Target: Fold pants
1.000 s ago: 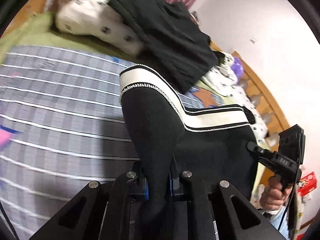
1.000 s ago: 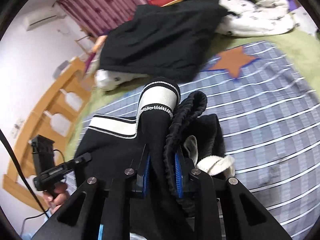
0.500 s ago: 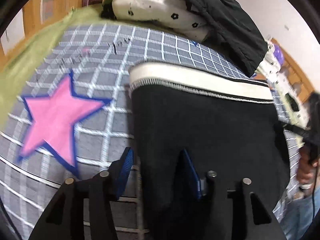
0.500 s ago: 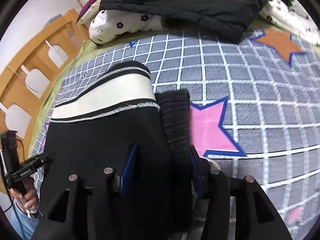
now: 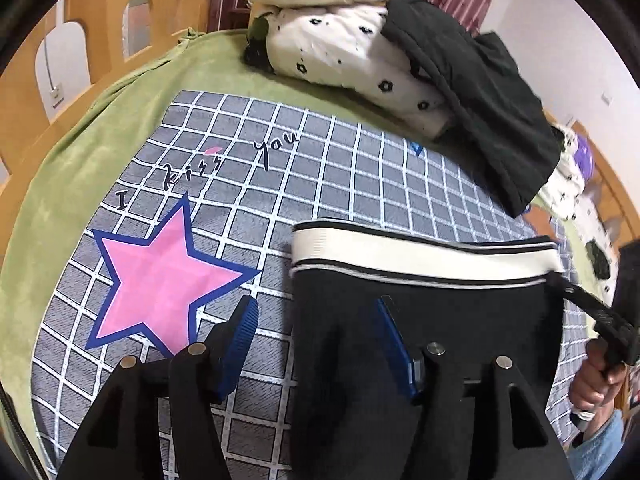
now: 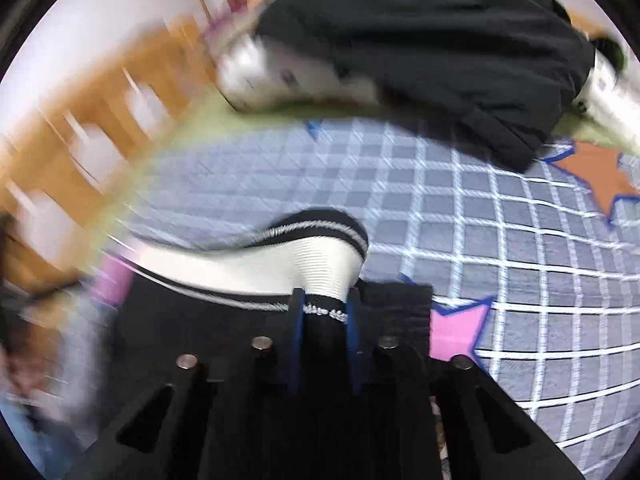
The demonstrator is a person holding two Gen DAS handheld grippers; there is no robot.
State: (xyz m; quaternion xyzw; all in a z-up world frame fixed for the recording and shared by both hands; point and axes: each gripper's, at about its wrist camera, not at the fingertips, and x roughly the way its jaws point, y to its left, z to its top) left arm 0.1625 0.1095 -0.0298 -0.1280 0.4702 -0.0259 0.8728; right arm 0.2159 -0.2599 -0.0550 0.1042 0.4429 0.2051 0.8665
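Note:
The black pants (image 5: 420,320) with a white striped band (image 5: 424,258) lie folded on the grey checked blanket (image 5: 320,168). My left gripper (image 5: 316,316) is open over the pants' left edge, one blue pad on the blanket, the other on the black cloth. My right gripper (image 6: 325,306) is shut on the pants (image 6: 192,328) at the white band (image 6: 312,268), which bunches up between its blue pads. The right wrist view is blurred. The right gripper also shows at the right edge of the left wrist view (image 5: 600,320).
A pink star (image 5: 160,276) is printed on the blanket left of the pants. A white dotted pillow (image 5: 352,52) with a black garment (image 5: 480,92) over it lies at the back. A wooden bed rail (image 5: 80,40) and green sheet (image 5: 92,152) border the blanket.
The pants went from held up to lying on the blanket. My left gripper let go and opened wide. My right gripper opened, then closed on the white band and is moving.

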